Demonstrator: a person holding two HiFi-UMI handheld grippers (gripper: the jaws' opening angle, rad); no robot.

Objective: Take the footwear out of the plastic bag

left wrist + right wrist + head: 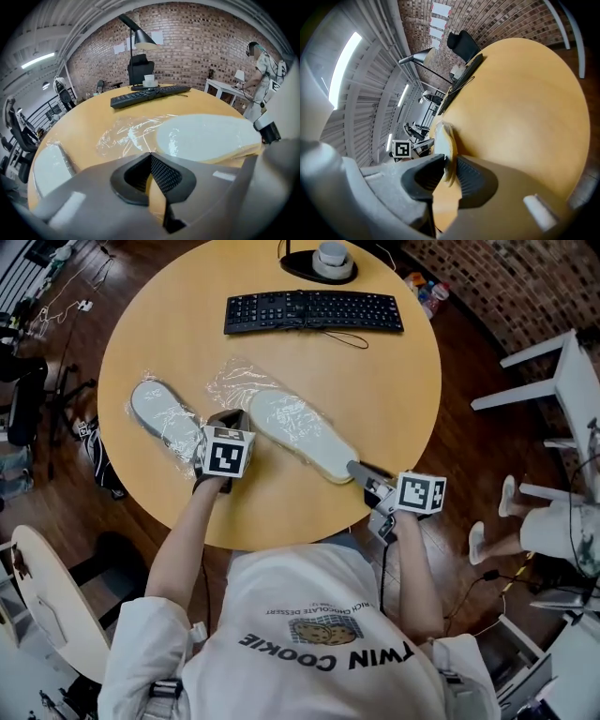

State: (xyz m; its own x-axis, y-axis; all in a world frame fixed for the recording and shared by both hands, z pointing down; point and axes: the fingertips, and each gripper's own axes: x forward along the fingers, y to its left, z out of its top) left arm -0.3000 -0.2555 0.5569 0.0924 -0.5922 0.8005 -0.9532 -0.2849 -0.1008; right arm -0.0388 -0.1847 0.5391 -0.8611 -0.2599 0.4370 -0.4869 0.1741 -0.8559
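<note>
Flat, oval white slipper (300,435), tan-soled, lies diagonally on the round wooden table (394,371), far end in a crinkled clear plastic bag (234,381). Right gripper (361,472) pinches its near-edge end. Left gripper (232,419) is closed, seemingly empty.

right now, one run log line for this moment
right gripper: shut on heel of white flat slipper in clear plastic bag | left gripper: shut, empty | second bagged slipper: lies apart

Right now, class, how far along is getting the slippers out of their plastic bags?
Done: nothing fully out. In hand: the right gripper is shut on the heel of the middle slipper, whose toe still lies in its crumpled bag; the left gripper is shut and empty. Left: pull that slipper clear, then unbag the wrapped slipper.
</note>
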